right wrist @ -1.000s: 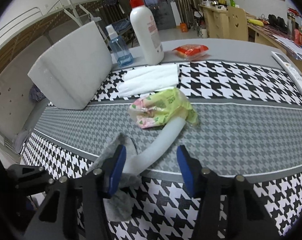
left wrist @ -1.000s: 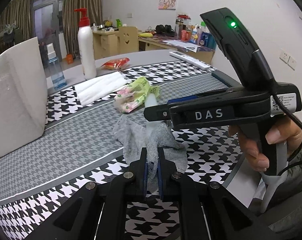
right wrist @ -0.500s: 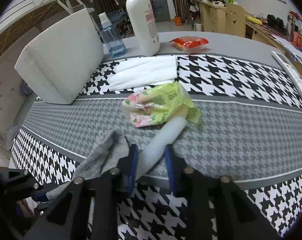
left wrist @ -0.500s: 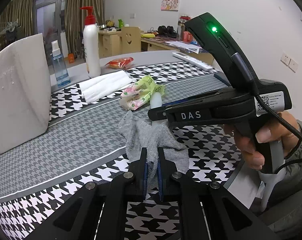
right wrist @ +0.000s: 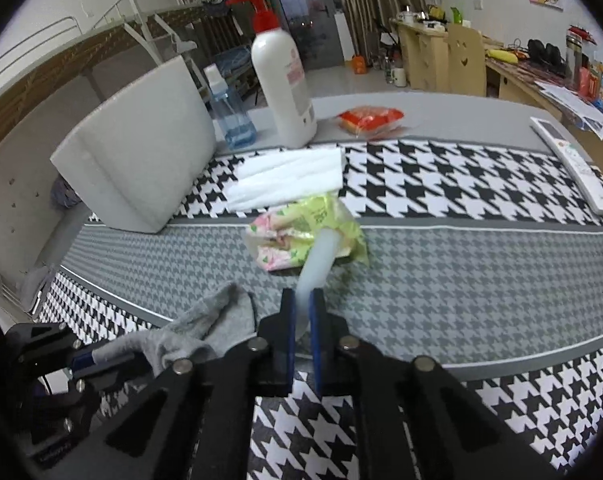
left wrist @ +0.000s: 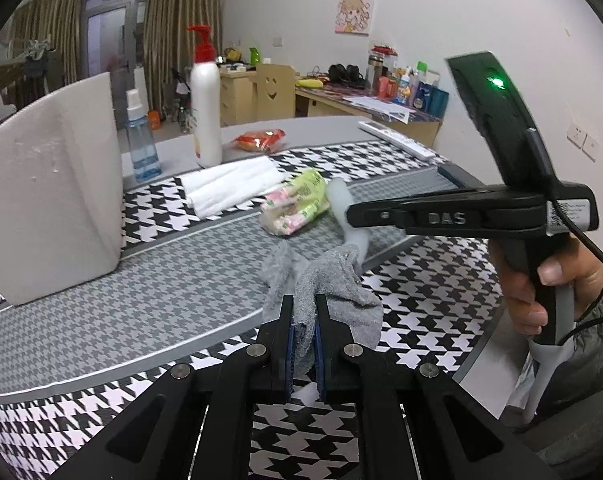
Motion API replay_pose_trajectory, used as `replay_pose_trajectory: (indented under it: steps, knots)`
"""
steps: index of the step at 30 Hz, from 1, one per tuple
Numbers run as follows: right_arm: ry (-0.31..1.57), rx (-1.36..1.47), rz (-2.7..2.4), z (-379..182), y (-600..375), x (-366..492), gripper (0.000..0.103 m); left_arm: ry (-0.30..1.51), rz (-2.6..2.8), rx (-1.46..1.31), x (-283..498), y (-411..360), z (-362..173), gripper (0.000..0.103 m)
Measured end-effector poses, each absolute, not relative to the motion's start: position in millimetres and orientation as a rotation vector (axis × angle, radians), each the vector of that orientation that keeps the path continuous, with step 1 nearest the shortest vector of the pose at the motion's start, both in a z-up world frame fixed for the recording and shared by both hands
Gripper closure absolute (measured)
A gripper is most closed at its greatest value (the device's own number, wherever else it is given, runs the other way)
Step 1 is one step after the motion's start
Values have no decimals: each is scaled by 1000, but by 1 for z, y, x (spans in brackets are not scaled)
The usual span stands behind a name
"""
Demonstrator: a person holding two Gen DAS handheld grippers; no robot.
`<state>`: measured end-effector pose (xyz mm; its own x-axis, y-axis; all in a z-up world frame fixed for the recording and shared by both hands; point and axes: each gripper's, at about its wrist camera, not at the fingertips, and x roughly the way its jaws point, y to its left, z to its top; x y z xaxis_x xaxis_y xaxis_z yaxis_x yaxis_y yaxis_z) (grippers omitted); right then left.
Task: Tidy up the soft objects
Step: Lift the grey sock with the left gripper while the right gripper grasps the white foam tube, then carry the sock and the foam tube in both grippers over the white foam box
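Right hand-held gripper (right wrist: 301, 312) pinches a pale soft tube (right wrist: 319, 258) beside a grey sock (right wrist: 205, 324).

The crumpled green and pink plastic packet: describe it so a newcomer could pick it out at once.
Start at the big white foam block standing at the left of the houndstooth table runner. Move right along the grey middle band, past the folded white cloth, to the crumpled green and pink plastic packet. It alone is brightly printed and crinkly; the neighbouring pale tube and grey sock are plain.
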<state>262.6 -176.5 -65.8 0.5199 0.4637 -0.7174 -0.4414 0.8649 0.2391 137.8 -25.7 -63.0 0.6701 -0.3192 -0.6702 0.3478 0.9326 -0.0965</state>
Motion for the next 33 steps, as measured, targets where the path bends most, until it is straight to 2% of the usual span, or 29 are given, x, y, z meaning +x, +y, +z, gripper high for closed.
replay_pose_trajectory:
  steps: [33]
  knots:
    - [675, 14, 602, -15, -183, 242, 94, 613, -260, 4, 143, -6, -11, 95]
